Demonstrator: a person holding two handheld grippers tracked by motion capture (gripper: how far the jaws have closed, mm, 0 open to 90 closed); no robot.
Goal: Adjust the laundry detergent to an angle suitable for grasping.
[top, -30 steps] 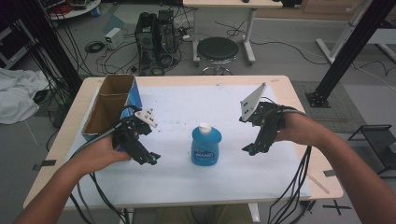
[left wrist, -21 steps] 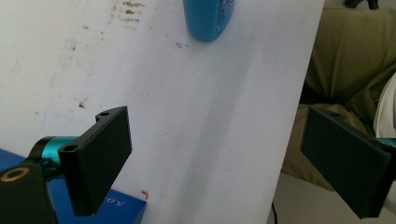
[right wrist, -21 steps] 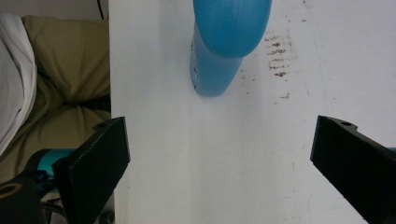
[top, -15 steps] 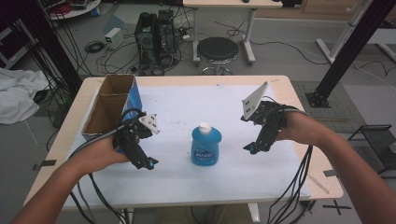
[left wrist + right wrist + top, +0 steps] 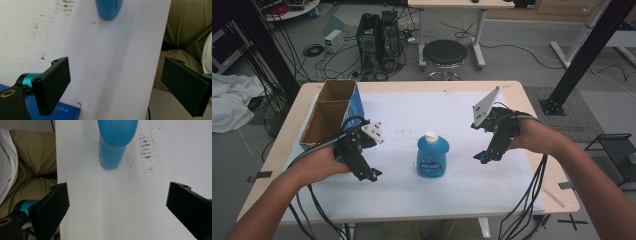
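Note:
A blue bottle (image 5: 432,159) with a white cap stands upright in the middle of the white paper sheet. My left gripper (image 5: 368,175) hovers to the bottle's left, near the cardboard box, apart from the bottle. In the left gripper view its jaws (image 5: 116,72) stand wide open with nothing between them, and the bottle's base (image 5: 108,8) is far ahead. My right gripper (image 5: 484,156) hangs to the bottle's right, also apart from it. Its jaws (image 5: 118,195) are wide open and empty, with the bottle (image 5: 115,142) ahead of them.
An open cardboard box (image 5: 328,116) with a blue side sits at the table's left, just behind my left gripper; its blue corner (image 5: 65,113) shows under the left jaw. White paper (image 5: 427,115) covers most of the wooden table (image 5: 532,107). Cables hang off the near edge.
My left gripper has drifted slightly toward the near edge. The right gripper and the bottle have stayed almost still.

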